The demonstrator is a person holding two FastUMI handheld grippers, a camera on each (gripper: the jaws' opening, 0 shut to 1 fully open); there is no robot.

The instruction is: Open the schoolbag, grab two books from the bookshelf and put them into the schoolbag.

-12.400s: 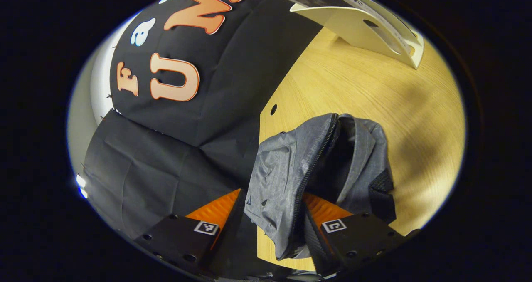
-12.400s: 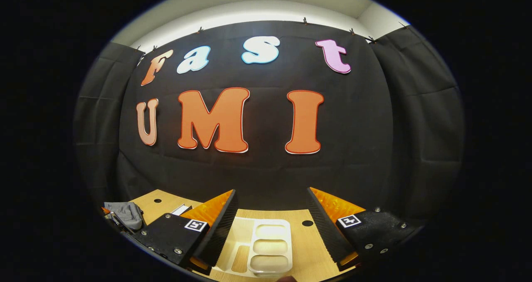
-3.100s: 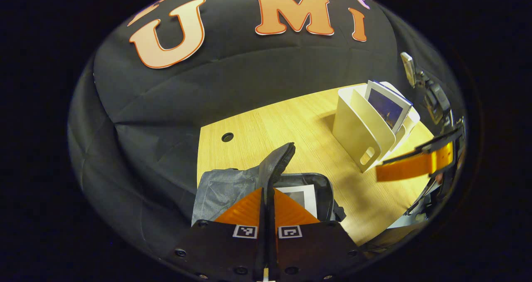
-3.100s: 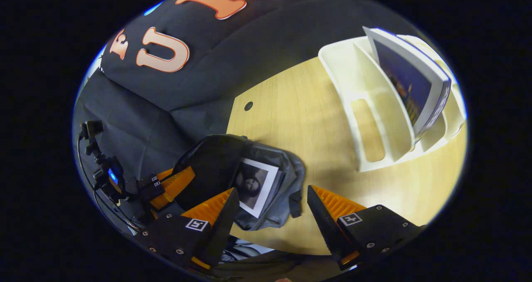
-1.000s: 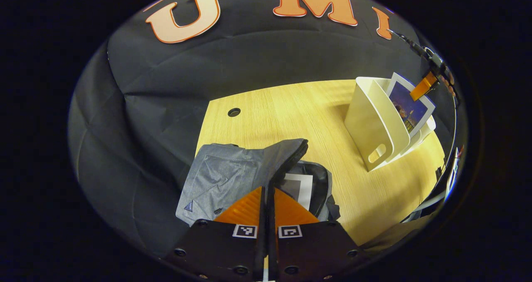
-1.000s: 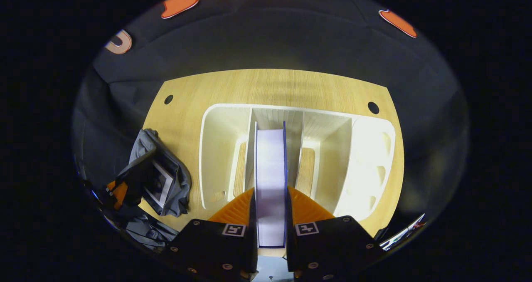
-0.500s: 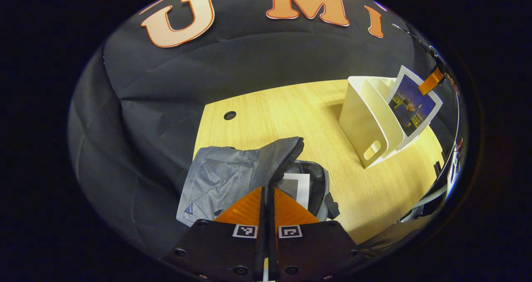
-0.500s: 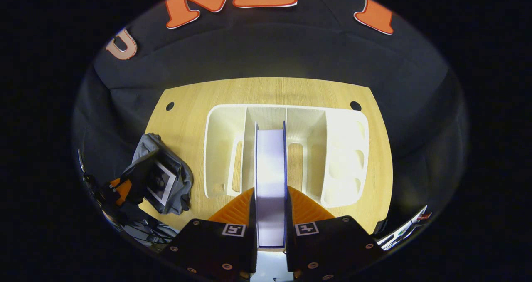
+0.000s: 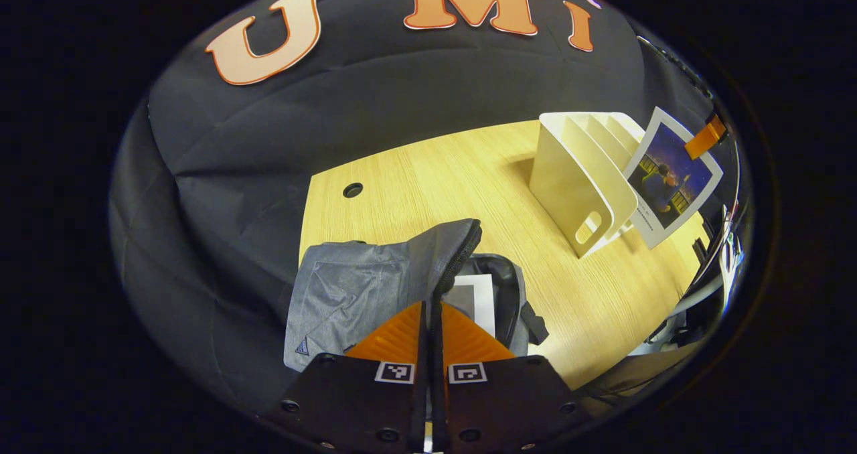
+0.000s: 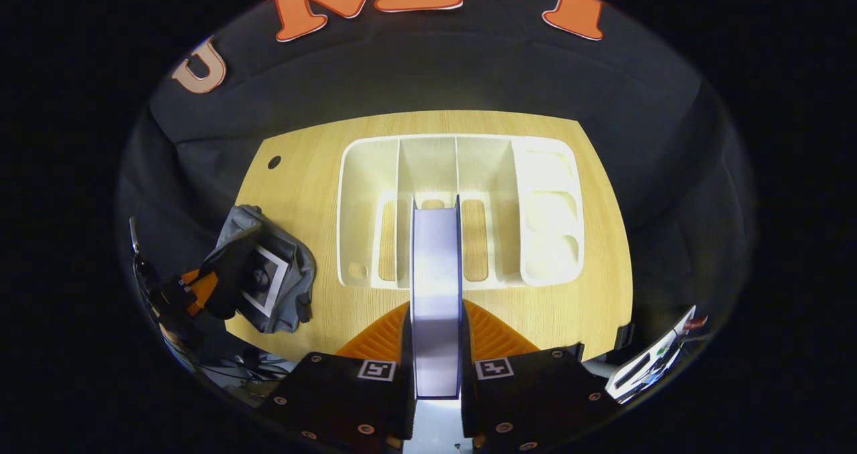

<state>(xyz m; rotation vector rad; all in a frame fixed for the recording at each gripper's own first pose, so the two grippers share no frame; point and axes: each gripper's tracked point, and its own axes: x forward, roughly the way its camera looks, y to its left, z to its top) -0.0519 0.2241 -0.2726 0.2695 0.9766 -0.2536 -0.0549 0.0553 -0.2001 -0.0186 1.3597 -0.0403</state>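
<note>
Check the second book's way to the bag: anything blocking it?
Nothing visible does. The book, shut in the right gripper, is up out of the shelf; bare table lies between. The left gripper holds the bag flap up, first book inside.

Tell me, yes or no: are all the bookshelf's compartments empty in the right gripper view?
Yes, the white bookshelf shows bare compartments, and the second book is lifted clear of it, clamped in the right claw.

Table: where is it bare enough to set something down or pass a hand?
The table is bare between the schoolbag and the bookshelf, and in front of the bookshelf toward the near edge. The strip behind the bookshelf is narrow. The left corner is crowded by the schoolbag.
</note>
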